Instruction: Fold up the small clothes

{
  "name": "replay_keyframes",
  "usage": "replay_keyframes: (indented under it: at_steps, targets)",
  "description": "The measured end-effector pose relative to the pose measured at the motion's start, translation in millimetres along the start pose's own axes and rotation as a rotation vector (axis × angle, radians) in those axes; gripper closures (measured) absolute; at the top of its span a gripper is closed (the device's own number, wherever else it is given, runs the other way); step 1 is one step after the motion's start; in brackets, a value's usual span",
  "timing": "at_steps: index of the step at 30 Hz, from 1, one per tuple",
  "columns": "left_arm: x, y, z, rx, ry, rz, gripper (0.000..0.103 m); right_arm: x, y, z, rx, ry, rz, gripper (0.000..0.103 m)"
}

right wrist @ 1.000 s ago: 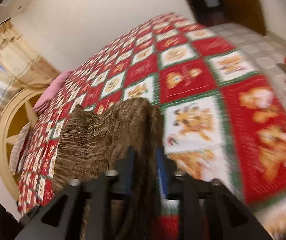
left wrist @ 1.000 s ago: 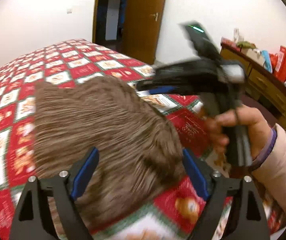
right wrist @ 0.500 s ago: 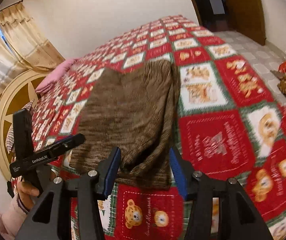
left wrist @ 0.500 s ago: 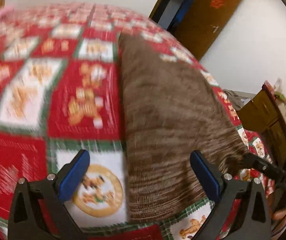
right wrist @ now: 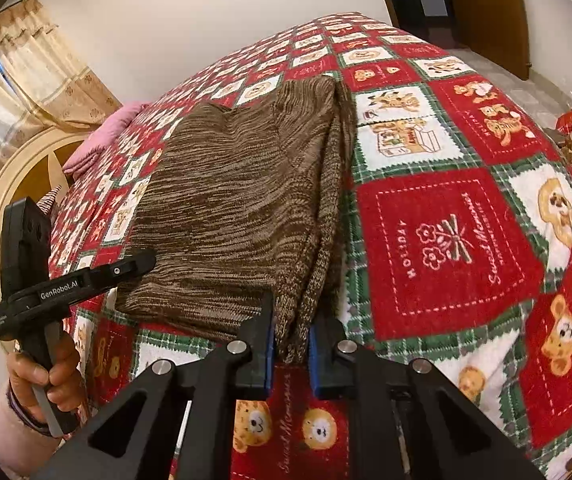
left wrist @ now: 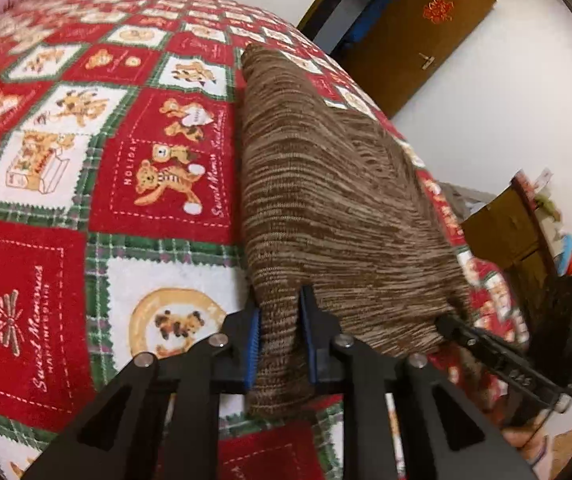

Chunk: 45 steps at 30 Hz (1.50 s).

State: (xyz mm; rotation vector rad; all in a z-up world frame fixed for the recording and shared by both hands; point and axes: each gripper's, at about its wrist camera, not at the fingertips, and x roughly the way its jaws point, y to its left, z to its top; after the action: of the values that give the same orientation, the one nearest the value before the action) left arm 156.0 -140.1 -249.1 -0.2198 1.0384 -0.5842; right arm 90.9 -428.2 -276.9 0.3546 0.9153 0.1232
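The bedspread (right wrist: pixel 449 240), red patchwork, serves as the folding surface. The brown knit garment (right wrist: pixel 238 208) is laid flat on it, already doubled, stacked layers visible along one long side. Its near hem is pinched at both corners so the whole edge could be lifted evenly: left gripper (left wrist: pixel 280 336) is clamped on one corner, right gripper (right wrist: pixel 290 338) on the layered corner. Next fold judged likely lengthwise, away from the hands.
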Motion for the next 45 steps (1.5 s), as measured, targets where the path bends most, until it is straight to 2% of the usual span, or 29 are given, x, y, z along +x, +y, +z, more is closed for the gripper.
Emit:
replay_keyframes:
  at_steps: [5,7,9,11,14,15,16,18,20,23,27,30,33,34,35,37,39,40,43,44,45]
  targets:
    - [-5.6,-15.3,-3.1,0.061,-0.013,0.097,0.075,-5.7,10.4,-5.0,-0.071,0.009,-0.071,0.09]
    - [-10.0,-18.4,-4.9,0.086,-0.008,0.146,0.068,-9.9,8.1,-7.2,-0.063,0.016,-0.071,0.09]
    - [-16.4,-16.1,-3.3,0.107,-0.009,0.208,0.053,-16.1,3.6,-8.2,-0.043,0.022,-0.043,0.088]
    - [-20.9,-14.1,2.8,0.123,-0.027,0.251,0.046,-23.2,-1.9,-7.0,-0.005,0.031,-0.04,0.087]
    - [-28.4,-14.1,14.8,0.155,-0.065,0.293,0.03,-37.5,-8.1,1.9,0.037,-0.028,-0.007,0.083]
    - [-30.7,-14.8,20.1,0.158,-0.079,0.289,0.029,-40.0,-8.5,6.9,0.04,-0.047,-0.01,0.077]
    - [-32.8,-16.2,25.5,0.161,-0.089,0.277,0.029,-40.2,-8.7,14.9,0.035,-0.062,-0.024,0.067]
    - [-34.8,-19.8,36.6,0.172,-0.102,0.243,0.029,-38.2,-7.6,27.2,0.019,-0.084,-0.047,0.057]
    - [-34.7,-25.0,52.8,0.195,-0.127,0.205,0.029,-33.4,-6.5,43.0,0.003,-0.108,-0.055,0.057]
    - [-25.4,-34.5,77.7,0.223,-0.15,0.201,0.029,-23.4,-5.3,67.5,-0.001,-0.12,-0.063,0.057]
    - [1.9,-36.0,111.3,0.193,-0.138,0.122,0.026,-5.8,-6.4,104.1,-0.002,-0.109,-0.053,0.057]
    - [29.0,-23.7,128.2,0.148,-0.124,0.156,0.023,14.3,-17.1,127.4,0.039,-0.089,-0.004,0.057]
    - [60.9,8.0,132.7,0.047,-0.034,0.178,0.021,37.3,-25.9,137.2,0.047,-0.061,-0.019,0.057]
    - [69.4,20.3,130.4,0.01,-0.004,0.168,0.021,43.6,-28.0,138.1,0.048,-0.054,-0.024,0.057]
    - [71.2,33.1,125.7,-0.02,-0.023,0.114,0.02,51.4,-31.4,138.0,0.055,-0.047,-0.024,0.057]
    - [69.8,28.2,120.1,0.054,-0.049,0.125,0.019,61.9,-36.5,136.5,0.073,-0.039,-0.016,0.057]
    - [70.7,24.5,119.3,0.082,-0.048,0.131,0.016,70.3,-42.3,134.3,0.094,-0.035,0.006,0.057]
    - [70.2,27.8,121.3,0.057,-0.042,0.107,0.015,71.0,-43.6,132.9,0.1,-0.042,0.013,0.057]
    - [65.0,46.3,129.0,-0.083,-0.049,-0.039,0.005,69.5,-47.2,132.0,0.107,-0.053,0.035,0.057]
    - [65.1,47.4,131.1,-0.109,-0.045,-0.062,0.0,70.0,-48.6,132.4,0.106,-0.049,0.041,0.057]
    - [67.2,44.8,133.9,-0.118,-0.034,-0.065,0.0,70.3,-48.3,133.3,0.102,-0.049,0.043,0.057]
